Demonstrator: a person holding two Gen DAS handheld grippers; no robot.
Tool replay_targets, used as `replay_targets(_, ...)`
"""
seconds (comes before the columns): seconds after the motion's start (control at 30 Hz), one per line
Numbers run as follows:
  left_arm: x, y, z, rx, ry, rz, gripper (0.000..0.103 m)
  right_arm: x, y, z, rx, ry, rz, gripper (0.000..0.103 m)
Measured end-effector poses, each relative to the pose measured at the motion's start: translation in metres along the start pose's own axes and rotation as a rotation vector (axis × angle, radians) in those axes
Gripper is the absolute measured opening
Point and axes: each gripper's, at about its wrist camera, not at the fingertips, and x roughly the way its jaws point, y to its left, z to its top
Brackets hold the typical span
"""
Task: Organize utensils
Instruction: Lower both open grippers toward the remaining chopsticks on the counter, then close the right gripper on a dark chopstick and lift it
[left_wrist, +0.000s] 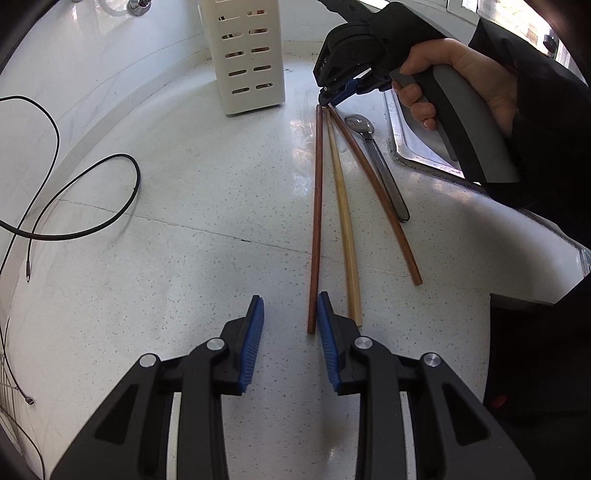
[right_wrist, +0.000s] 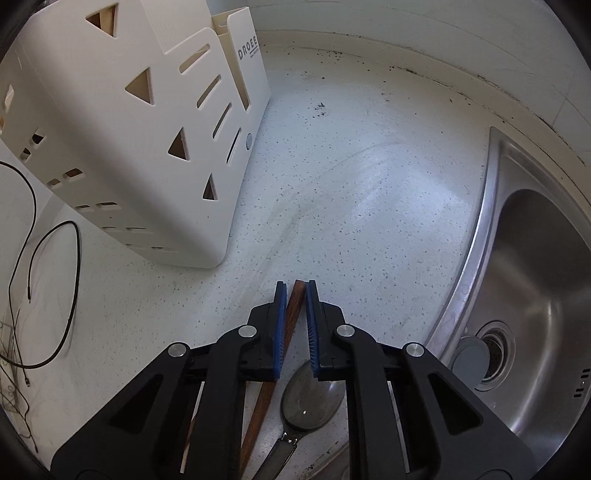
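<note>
Because the dark wooden chopstick (right_wrist: 293, 314) lying on the speckled surface (right_wrist: 369, 221) beside the spoon (right_wrist: 310, 402) is light, stiff and slick, the right gripper (right_wrist: 295, 291) has its fingers nearly closed around its far tip, while the left gripper (left_wrist: 290, 306) hovers part-open, empty.

Both views are brightly lit by daylight from a window (left_wrist: 517, 14). Glare is seen on the counter (left_wrist: 306, 133) and sink (right_wrist: 535, 258). Edges are bent and darkened by fisheye distortion.
</note>
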Motion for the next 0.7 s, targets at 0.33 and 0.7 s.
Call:
replay_targets(0.33, -0.002, -0.007, -0.004, 0.018, -0.006, 0.025, 0.030, 0.003, -0.002, -0.003, 0.006, -0.012, 0.003, 0.010)
replay_targets(0.7, -0.003, 0.002, -0.008, 0.010, -0.036, -0.067, 0.030, 0.004, -0.013, -0.001, 0.042, -0.003, 0.072, 0.009)
